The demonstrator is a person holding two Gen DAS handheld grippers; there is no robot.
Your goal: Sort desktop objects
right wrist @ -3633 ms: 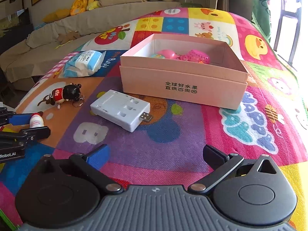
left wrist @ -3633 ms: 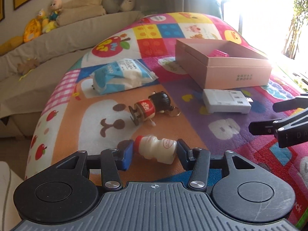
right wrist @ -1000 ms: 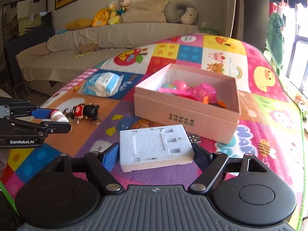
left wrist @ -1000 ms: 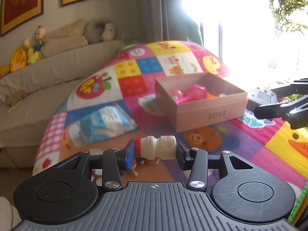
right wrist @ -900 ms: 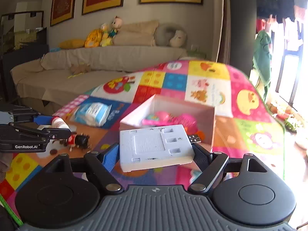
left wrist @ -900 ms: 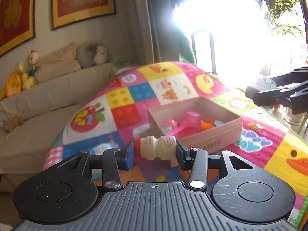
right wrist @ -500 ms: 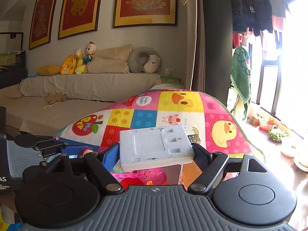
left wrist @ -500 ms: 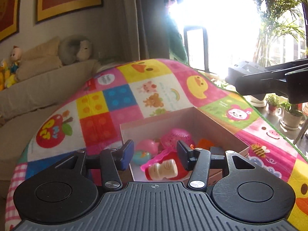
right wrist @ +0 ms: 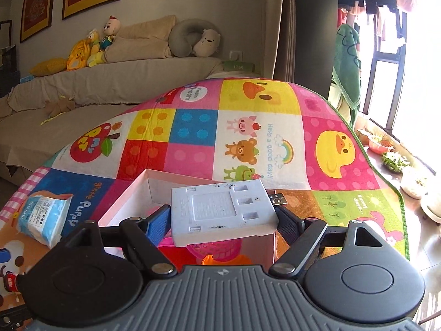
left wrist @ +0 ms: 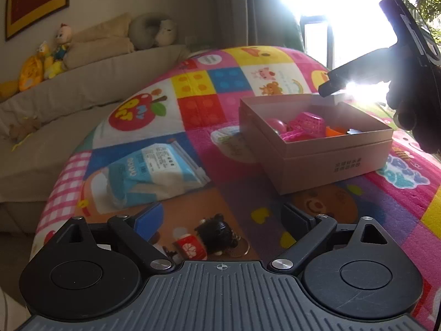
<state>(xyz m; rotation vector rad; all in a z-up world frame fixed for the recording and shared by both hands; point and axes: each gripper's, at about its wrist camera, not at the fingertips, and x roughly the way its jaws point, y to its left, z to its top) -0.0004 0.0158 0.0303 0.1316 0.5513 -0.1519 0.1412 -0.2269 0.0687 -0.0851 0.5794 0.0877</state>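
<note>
My left gripper [left wrist: 220,218] is open and empty, low over the mat, with a small doll keychain [left wrist: 205,238] lying between its fingers. The pink cardboard box [left wrist: 330,160] sits ahead to the right and holds pink and orange toys. My right gripper [right wrist: 223,219] is shut on a white USB hub [right wrist: 223,212] and holds it above the box [right wrist: 132,190]. In the left wrist view the right gripper [left wrist: 355,80] hangs over the box's far corner.
A blue and white tissue pack [left wrist: 151,173] lies on the colourful play mat [left wrist: 198,104], left of the box; it also shows in the right wrist view [right wrist: 41,218]. A grey sofa [left wrist: 69,82] with plush toys stands behind. Bright windows are at the right.
My left gripper let the small yogurt bottle go into the box, opened wide and drew back down to the mat by the doll keychain. My right gripper carried the hub over the box.
</note>
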